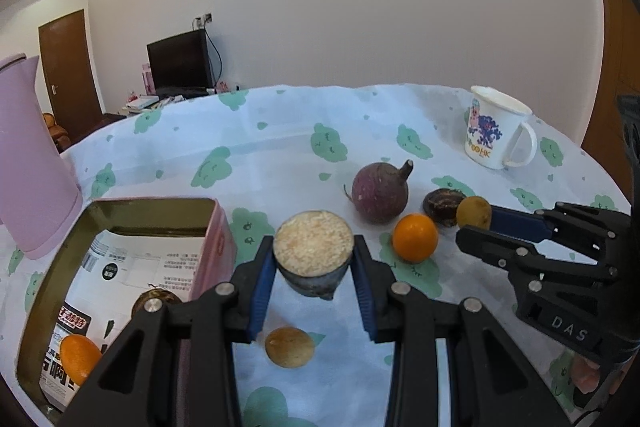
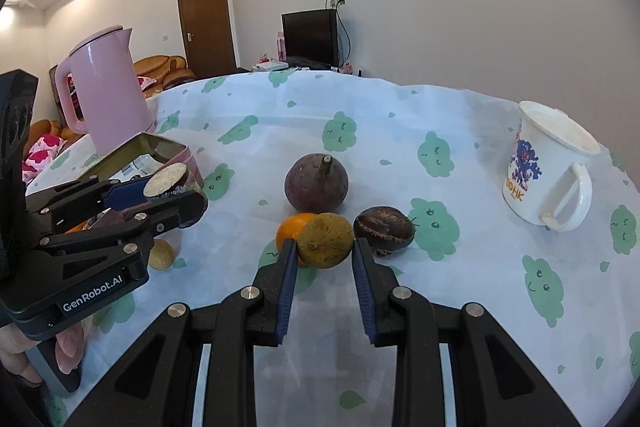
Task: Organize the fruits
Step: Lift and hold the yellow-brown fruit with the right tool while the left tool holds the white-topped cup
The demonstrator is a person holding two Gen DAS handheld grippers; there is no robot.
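Observation:
My left gripper [image 1: 314, 259] is shut on a cut dark fruit half [image 1: 314, 247] with its pale flesh facing up, lifted beside the pink tin [image 1: 218, 239]. The tin holds an orange [image 1: 78, 357] and a dark fruit [image 1: 154, 301]. My right gripper [image 2: 325, 247] is shut on a yellow-brown round fruit [image 2: 326, 241], held just above the cloth. On the cloth lie an orange [image 2: 290, 229], a purple stemmed fruit [image 2: 316, 183], a dark brown fruit [image 2: 384, 227] and a tan fruit [image 1: 290, 347].
A pink kettle [image 2: 106, 95] stands behind the tin at the left. A white printed mug [image 2: 548, 167] stands at the right near the table edge. The cloud-print tablecloth [image 2: 440, 155] covers the round table. A person's hand [image 2: 68, 347] holds the left gripper.

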